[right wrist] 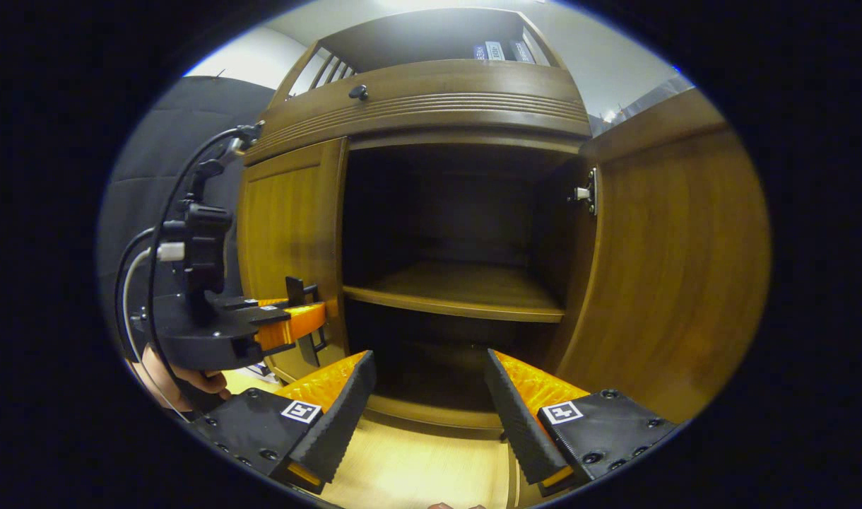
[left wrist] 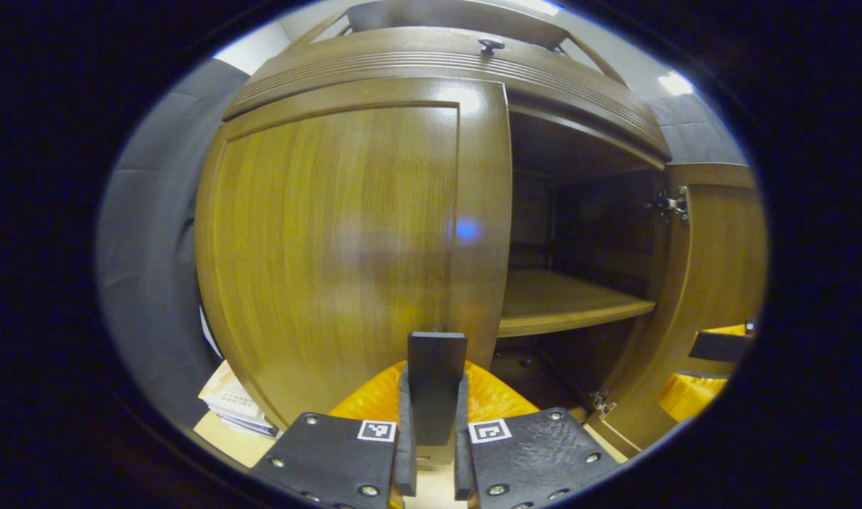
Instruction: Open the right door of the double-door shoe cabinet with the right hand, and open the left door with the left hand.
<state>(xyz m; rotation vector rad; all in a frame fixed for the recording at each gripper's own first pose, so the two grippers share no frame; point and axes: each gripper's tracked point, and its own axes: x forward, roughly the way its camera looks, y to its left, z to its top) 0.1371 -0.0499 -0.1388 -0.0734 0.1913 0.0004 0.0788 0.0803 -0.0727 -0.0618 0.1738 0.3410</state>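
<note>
Both views low, close, facing the cabinet [left wrist: 431,63], sharing its shelf [right wrist: 459,290]

Couldn't read any text. Spotted square markers [left wrist: 376,430] on the gripper pads; box [left wrist: 234,406] print and book [right wrist: 494,50] spines too blurry.

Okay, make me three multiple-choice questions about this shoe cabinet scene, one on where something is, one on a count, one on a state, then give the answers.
1. Where is the small dark knob?
A. on the band above the doors
B. on the inner shelf
C. on the floor

2. How many doors stand open?
A. none
B. one
C. two

3. The right gripper is:
A. shut on a door
B. open
C. holding a shoe

Answers: 1 A, it sits above the doors. 2 B, right door swung out, left door closed. 3 B, its fingers are spread apart.
</note>
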